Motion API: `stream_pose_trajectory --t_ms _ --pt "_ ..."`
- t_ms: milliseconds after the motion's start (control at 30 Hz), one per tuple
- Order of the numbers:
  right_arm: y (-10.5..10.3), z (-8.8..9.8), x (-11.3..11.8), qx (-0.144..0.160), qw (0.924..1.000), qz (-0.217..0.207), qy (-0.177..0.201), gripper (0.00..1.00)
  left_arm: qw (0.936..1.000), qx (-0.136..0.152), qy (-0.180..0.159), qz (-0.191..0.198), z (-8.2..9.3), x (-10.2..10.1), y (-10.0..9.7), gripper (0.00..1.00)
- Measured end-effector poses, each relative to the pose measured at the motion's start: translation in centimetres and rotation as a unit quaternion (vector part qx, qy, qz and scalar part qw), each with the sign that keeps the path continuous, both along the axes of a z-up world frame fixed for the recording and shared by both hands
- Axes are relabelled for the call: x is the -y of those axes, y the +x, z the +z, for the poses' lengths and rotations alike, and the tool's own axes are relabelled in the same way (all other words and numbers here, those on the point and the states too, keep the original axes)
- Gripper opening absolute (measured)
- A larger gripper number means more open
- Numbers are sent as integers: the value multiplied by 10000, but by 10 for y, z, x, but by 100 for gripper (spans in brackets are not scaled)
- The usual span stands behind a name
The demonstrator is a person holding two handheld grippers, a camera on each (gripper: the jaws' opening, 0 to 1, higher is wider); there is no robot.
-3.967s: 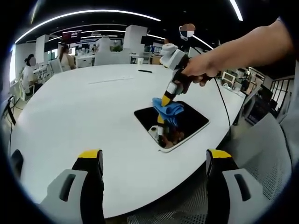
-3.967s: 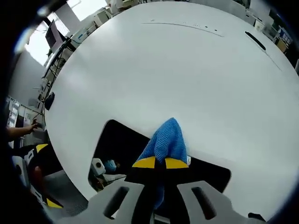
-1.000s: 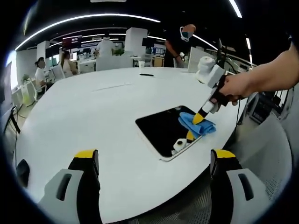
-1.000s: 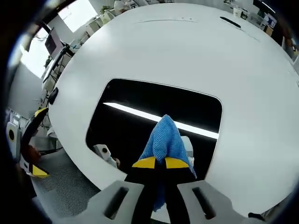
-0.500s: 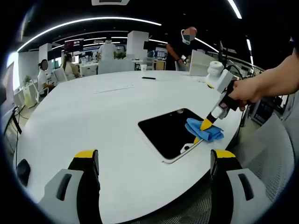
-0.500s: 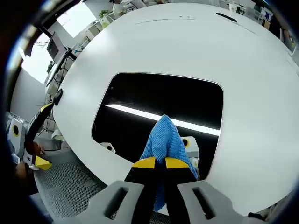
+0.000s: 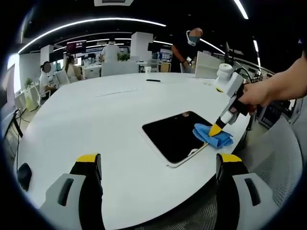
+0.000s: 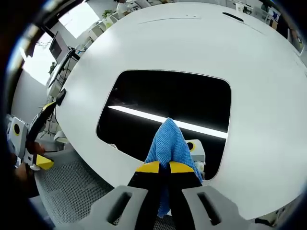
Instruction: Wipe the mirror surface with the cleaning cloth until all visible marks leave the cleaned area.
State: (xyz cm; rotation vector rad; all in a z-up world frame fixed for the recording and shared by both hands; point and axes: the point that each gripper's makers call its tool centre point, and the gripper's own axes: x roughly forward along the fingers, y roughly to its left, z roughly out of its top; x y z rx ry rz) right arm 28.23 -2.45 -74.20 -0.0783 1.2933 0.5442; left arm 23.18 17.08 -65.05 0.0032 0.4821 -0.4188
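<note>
Right gripper (image 8: pixel 159 166) clenched on blue cleaning cloth (image 8: pixel 169 143), cloth pressed at mirror (image 8: pixel 163 100) edge, mirror flat on white table (image 8: pixel 192 43), left gripper (image 7: pixel 158 165) released, hovering off the mirror

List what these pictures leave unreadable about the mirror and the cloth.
- Marks on the mirror: right gripper view, dark glass with reflections; too faint to tell.
- Mirror corner beneath the cloth: left gripper view, covered by it.
- Cloth's held end: right gripper view, inside the right gripper.

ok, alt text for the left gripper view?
The right gripper, held in a hand, presses a blue cleaning cloth onto the edge of a dark mirror on a white table. The left gripper waits open.
</note>
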Motion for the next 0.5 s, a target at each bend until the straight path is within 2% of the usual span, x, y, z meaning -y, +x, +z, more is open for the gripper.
stream_pose_trajectory --t_ms 267,367,500 --pt "0 -2 0 -21 10000 -44 31 0 10000 -66 -5 17 -2 -2 0 97" --pt "-1 -1 0 -4 10000 -27 29 0 9999 81 -2 68 2 -4 1 99" --pt "-1 -2 0 7 10000 -29 29 0 9999 -22 -84 96 -1 -5 1 99"
